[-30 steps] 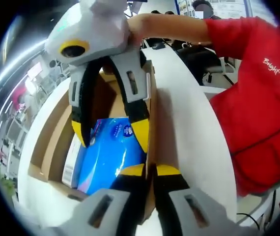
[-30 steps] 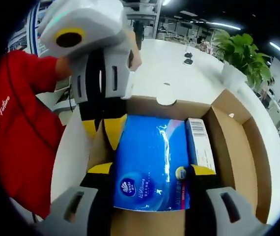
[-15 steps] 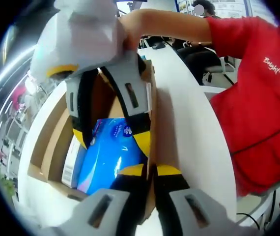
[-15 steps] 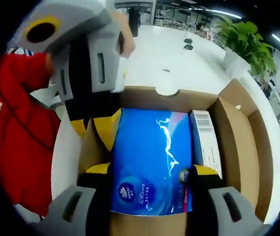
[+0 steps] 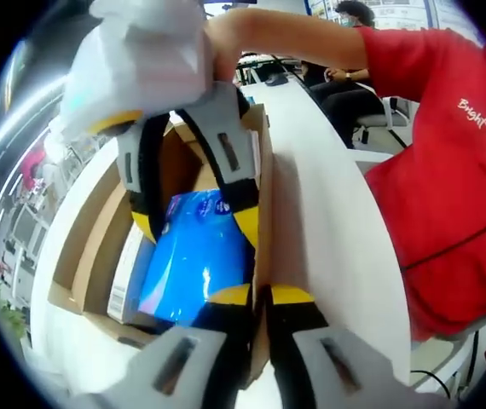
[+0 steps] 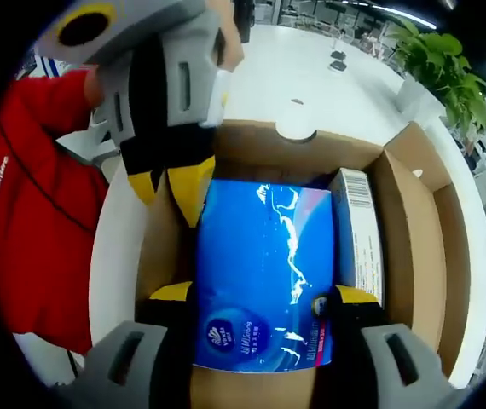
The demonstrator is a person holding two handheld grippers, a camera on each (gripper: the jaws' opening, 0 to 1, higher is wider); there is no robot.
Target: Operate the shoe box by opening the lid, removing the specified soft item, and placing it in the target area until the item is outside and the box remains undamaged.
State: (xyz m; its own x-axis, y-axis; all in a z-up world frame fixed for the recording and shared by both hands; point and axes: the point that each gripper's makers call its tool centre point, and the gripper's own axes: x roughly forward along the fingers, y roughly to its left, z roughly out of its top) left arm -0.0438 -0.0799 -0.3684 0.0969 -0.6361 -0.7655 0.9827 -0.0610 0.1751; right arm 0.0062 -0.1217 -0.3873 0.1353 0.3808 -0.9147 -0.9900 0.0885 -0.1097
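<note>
Shoe box (image 6: 413, 247) sat open mid-frame; right tool (image 6: 260, 298) clamped the blue tissue pack (image 6: 264, 273) to lift it, left tool (image 5: 258, 294) pinched the box wall, steadying it.

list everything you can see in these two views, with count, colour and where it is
shoe box: 1, brown cardboard, open, on the white table
tissue pack: 1, blue plastic, lying inside the box
small box: 1, white with a barcode, inside the box beside the tissue pack
table: 1, white, under the box
potted plant: 1, green, at the far end of the table
small dark things: 2, on the far part of the table, too small to tell
seated person: 1, dark clothes, in the background
right gripper: 1, grey, black and yellow, jaws on either side of the tissue pack
left gripper: 1, same colours, jaws closed on the box's side wall
sleeve: 1, red, beside the table
</note>
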